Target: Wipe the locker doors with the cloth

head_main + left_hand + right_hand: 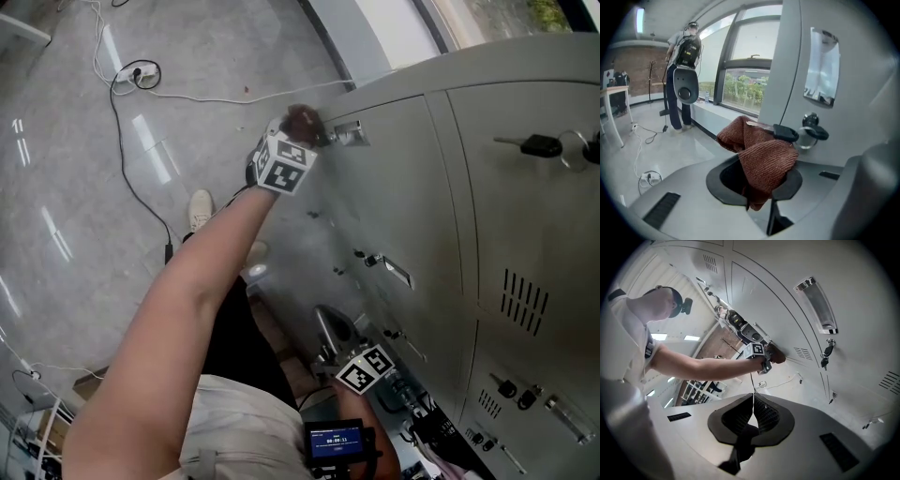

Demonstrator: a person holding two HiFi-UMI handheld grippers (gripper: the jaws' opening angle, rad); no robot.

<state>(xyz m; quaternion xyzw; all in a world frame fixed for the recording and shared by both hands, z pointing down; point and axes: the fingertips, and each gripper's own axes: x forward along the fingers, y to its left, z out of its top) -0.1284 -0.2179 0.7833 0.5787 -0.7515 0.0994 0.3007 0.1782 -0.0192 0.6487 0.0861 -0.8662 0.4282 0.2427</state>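
A reddish-brown knitted cloth (302, 119) is pressed against a grey locker door (394, 187), just beside a metal label holder (349, 134). My left gripper (292, 141) is shut on it at arm's length. In the left gripper view the cloth (764, 157) bulges out of the gripper (759, 180), next to a black key (787, 133) in a lock. My right gripper (330, 328) hangs lower, near my body, shut with nothing in it. From the right gripper (753, 398) view, the cloth (777, 354) touches the door.
More locker doors (525, 234) run to the right, with keys (539, 145) in locks, handles and vent slots. Cables and a socket strip (141, 73) lie on the glossy floor. Another person (684, 79) stands far off by the windows.
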